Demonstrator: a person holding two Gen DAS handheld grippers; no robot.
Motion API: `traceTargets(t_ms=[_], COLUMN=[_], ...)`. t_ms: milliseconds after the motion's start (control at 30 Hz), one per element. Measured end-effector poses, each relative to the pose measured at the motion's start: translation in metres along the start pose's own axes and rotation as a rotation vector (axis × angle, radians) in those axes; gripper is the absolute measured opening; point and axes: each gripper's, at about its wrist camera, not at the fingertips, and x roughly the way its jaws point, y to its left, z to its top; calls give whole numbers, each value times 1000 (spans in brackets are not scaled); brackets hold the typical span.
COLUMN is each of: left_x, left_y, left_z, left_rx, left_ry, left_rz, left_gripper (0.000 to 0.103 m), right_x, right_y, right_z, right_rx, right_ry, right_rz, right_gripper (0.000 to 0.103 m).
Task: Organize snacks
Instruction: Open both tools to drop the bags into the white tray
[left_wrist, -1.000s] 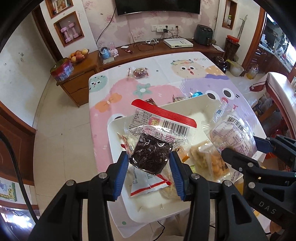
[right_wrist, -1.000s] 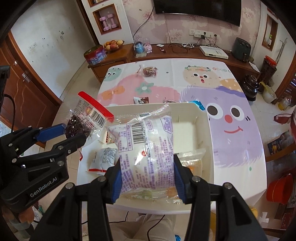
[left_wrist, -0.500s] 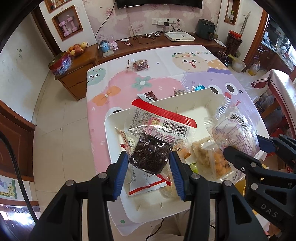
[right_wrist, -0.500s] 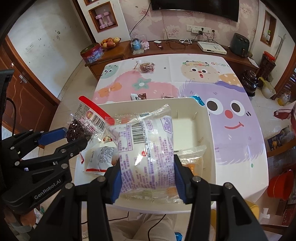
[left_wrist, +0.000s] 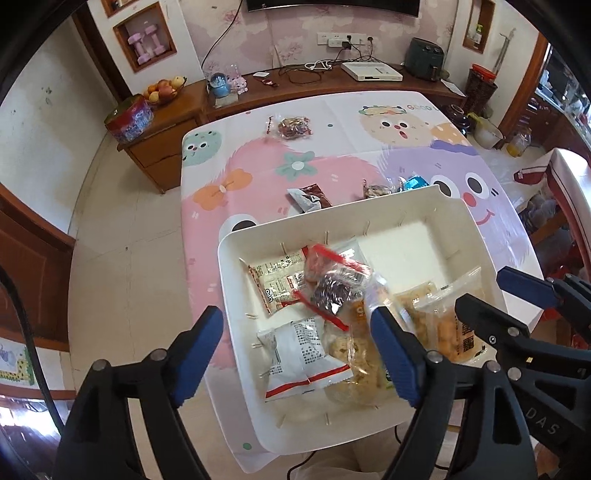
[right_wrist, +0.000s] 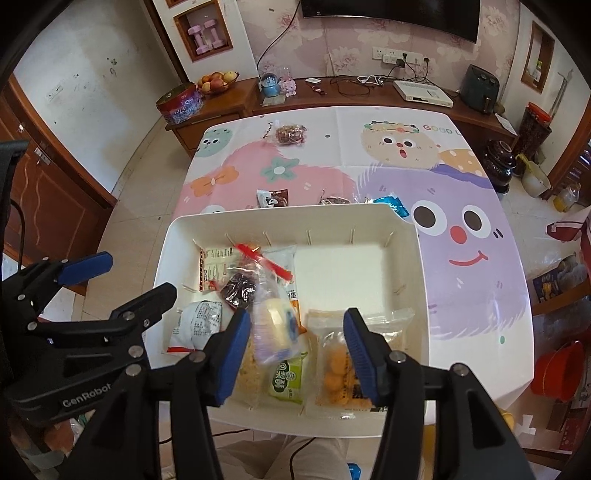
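The white tray (left_wrist: 229, 258) (right_wrist: 173, 236) sits on the near end of the table and holds several snack packets. My left gripper (left_wrist: 295, 314) (right_wrist: 138, 275) hangs over the tray's left part, jaws opening wide with nothing pressed between them. The dark snack bag with the red top (left_wrist: 332, 286) (right_wrist: 242, 286) lies loose in the tray among other packets. My right gripper (right_wrist: 295, 314) (left_wrist: 482, 288) is over the tray's near side, jaws opening. The purple-printed bag (right_wrist: 275, 328) is blurred between the pads, and neither pad presses on it.
On the cartoon tablecloth beyond the tray lie a bag of red snacks (left_wrist: 293, 127) (right_wrist: 291, 133), a dark brown packet (left_wrist: 308, 197) (right_wrist: 273, 197) and a blue wrapper (left_wrist: 413, 182) (right_wrist: 391, 205). The tray's far right part (right_wrist: 351, 269) is bare. A wooden sideboard stands behind the table.
Both grippers have let go. The left jaws spread wide and the dark red-topped bag dropped into the tray. The right jaws parted and the purple-printed bag slipped down between them.
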Motion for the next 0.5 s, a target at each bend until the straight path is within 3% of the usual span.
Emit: traceTargets(t_ms=[500], left_x=[7], left_y=[7], left_z=[3], left_rx=[-35], left_ry=[28], left_rz=[-6], left_gripper=[81], right_x=[9], right_y=[1], right_z=[5], right_rx=[-11], right_ry=[27], right_rz=[2], right_gripper=[54])
